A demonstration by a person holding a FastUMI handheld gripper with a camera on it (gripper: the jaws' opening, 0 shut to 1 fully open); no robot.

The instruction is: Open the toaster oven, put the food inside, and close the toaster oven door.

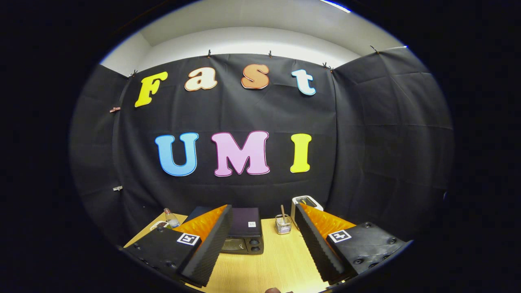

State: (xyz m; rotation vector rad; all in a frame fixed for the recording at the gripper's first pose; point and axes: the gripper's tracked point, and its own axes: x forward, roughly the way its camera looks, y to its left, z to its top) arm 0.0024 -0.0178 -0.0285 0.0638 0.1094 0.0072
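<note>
In the gripper view the gripper (262,234) hangs above a pale wooden worktop (281,264), its jaws released and spread wide with nothing between them; each finger is a black ribbed pad backed by orange plastic, the left finger (207,248) and the right finger (319,244) standing well apart, each carrying a small square black-and-white marker on its black mount; between the fingers and just beyond their tips sits the black toaster oven (244,234), a low dark box with a small white label on its flat top, a glass door at the front that looks closed, and two round knobs stacked at its right side; its left part is hidden behind the left finger; just to the right of the oven, ahead of the right finger's tip, stands a small wire-mesh holder (283,224) with a thin brown stick rising from it; behind the right finger's tip a white box-shaped appliance (304,202) rests against the black cloth wall; beyond the left finger, near the worktop's far left corner, stands a small clear bottle (171,218) beside a pale ring-shaped thing too small to make out; the food cannot be picked out.
</note>
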